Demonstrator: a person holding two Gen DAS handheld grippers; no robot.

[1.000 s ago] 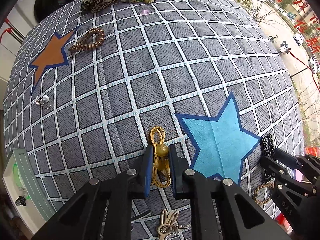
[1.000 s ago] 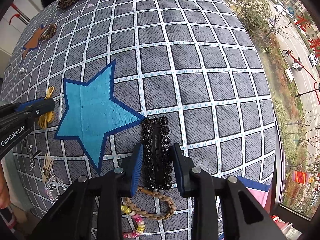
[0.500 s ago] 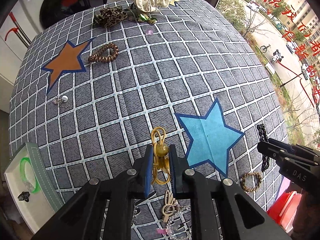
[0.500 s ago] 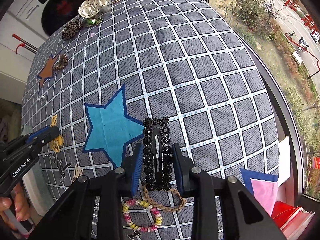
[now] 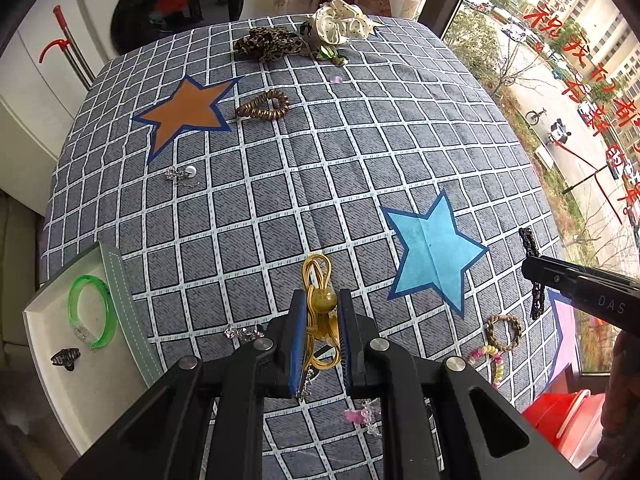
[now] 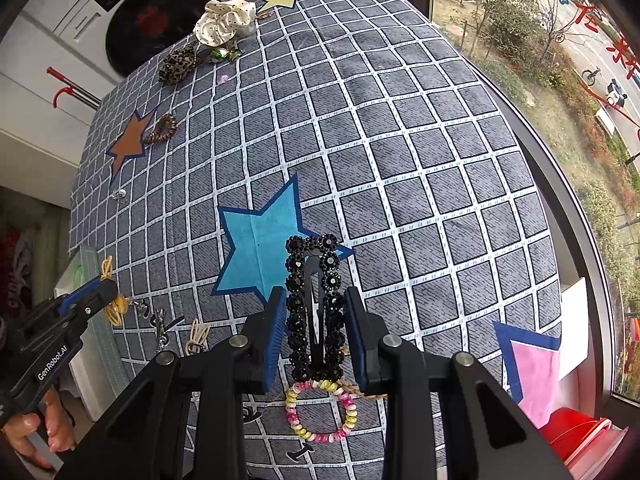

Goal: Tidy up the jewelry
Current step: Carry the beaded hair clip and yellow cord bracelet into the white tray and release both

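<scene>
My left gripper [image 5: 322,312] is shut on a yellow beaded hair tie [image 5: 319,300] and holds it above the checked tablecloth near the front edge. My right gripper [image 6: 316,312] is shut on a black beaded hair clip [image 6: 314,304], lifted over the lower tip of the blue star [image 6: 260,248]. The clip also shows in the left wrist view [image 5: 534,272], hanging from the right gripper [image 5: 532,270]. The left gripper [image 6: 108,284] with the yellow tie [image 6: 114,308] shows at the left of the right wrist view.
A white tray [image 5: 44,360] at the front left holds a green bangle [image 5: 94,312] and a small dark clip [image 5: 66,358]. An orange star [image 5: 186,114], brown coil tie [image 5: 264,106], scrunchies [image 5: 340,26], a braided bracelet [image 5: 504,332], a bead bracelet [image 6: 320,412] and small pendants lie about.
Both grippers have risen away from the table, each carrying its item. Much more of the table, the tray and the room behind has come into view.
</scene>
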